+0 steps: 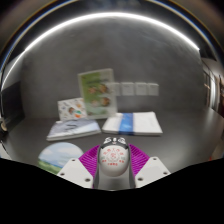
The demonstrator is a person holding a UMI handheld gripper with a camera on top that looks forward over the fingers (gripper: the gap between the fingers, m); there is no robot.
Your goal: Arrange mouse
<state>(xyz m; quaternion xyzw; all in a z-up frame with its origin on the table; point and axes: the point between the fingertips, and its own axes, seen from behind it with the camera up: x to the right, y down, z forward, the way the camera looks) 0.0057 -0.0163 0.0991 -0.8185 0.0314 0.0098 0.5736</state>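
A white computer mouse [113, 161] with red print on its back and a dark scroll wheel sits between my gripper's [113, 166] two fingers. The magenta pads [92, 157] press against both of its sides. The mouse is held above the grey table [170, 150], pointing away from me. Its lower part is hidden by the gripper body.
A round light-green mouse mat [58, 157] lies just left of the fingers. Beyond them lie a blue-and-white booklet [133, 123] and a flat leaflet [72, 129]. Two illustrated cards [97, 92] stand upright further back. White sheets [138, 89] hang on the far wall.
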